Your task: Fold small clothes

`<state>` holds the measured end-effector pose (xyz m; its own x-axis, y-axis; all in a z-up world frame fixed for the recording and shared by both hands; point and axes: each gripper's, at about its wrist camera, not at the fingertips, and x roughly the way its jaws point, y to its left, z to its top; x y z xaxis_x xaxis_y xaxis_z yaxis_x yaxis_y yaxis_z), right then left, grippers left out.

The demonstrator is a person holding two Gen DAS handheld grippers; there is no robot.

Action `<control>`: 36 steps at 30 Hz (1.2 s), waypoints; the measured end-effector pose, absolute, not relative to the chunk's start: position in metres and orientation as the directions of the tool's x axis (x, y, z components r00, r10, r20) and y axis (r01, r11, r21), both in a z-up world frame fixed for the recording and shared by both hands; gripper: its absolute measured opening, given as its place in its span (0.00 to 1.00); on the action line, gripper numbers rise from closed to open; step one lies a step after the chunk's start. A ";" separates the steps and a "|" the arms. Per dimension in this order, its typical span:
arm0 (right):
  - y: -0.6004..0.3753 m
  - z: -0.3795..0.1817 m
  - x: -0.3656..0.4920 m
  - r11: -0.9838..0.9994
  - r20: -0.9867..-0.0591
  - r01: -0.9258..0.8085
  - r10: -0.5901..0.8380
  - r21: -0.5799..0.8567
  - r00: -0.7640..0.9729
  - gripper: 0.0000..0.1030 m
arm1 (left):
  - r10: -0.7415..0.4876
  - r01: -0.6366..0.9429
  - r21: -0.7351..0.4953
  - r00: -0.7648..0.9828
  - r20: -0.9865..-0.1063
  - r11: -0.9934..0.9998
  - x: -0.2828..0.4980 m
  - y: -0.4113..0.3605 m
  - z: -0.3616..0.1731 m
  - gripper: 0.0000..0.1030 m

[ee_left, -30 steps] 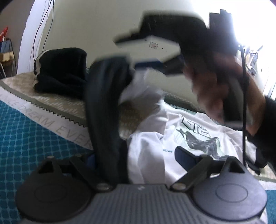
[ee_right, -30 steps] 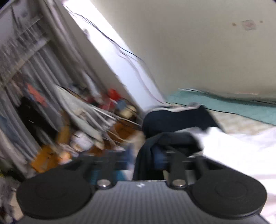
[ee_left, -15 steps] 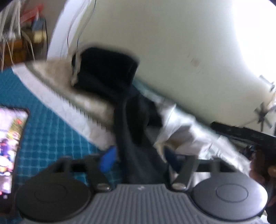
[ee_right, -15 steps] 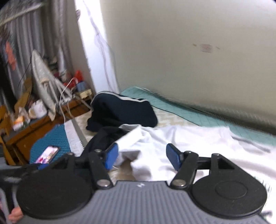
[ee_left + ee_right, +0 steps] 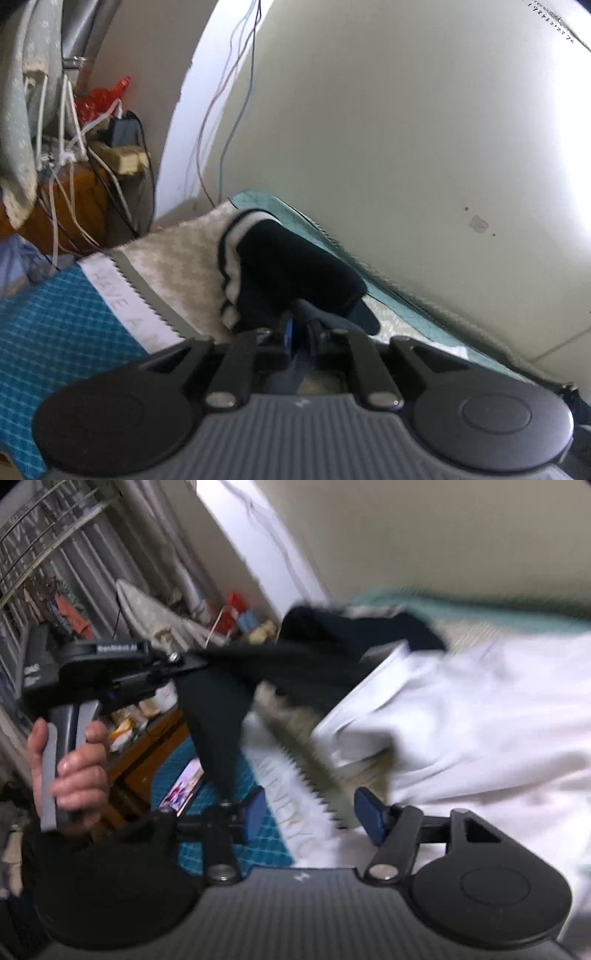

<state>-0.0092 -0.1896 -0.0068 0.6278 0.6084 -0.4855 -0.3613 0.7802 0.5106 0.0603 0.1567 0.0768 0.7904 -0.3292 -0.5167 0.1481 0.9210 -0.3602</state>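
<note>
Here the dark garment [image 5: 221, 709] hangs off the bed edge, pinched in the left gripper [image 5: 301, 332], whose fingers are closed on it, likely to lift it clear of the white T-shirt [image 5: 461, 720]; the right gripper [image 5: 308, 814] gapes empty, its 2 pads apart, above the bedspread [image 5: 295, 775]

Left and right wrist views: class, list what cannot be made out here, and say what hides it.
- Left wrist view: how much dark garment the left gripper pinches; its own fingers cover the cloth.
- Right wrist view: the dark garment's type; motion blur smears it.
- Right wrist view: the phone screen's content; too small, partly behind the right gripper.
- White shirt: any print; blurred.
</note>
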 end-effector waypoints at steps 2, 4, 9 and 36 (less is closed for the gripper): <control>-0.216 0.001 -0.029 0.791 -0.462 -0.333 0.582 0.514 0.670 0.58 | -0.300 0.127 -0.340 0.795 -0.526 0.932 0.055 0.153 0.073 0.49; -0.241 0.005 -0.053 0.797 -0.449 -0.303 0.560 0.523 0.696 0.60 | -0.309 0.148 -0.322 0.785 -0.537 0.935 0.039 0.153 0.067 0.52; -0.287 0.013 -0.129 0.848 -0.471 -0.286 0.495 0.447 0.731 0.63 | -0.426 0.342 -0.257 0.660 -0.619 0.904 -0.029 0.128 0.038 0.52; -0.262 -0.012 -0.161 0.876 -0.547 -0.205 0.440 0.438 0.712 0.68 | -0.363 0.262 -0.254 0.584 -0.727 0.931 -0.147 0.187 0.001 0.31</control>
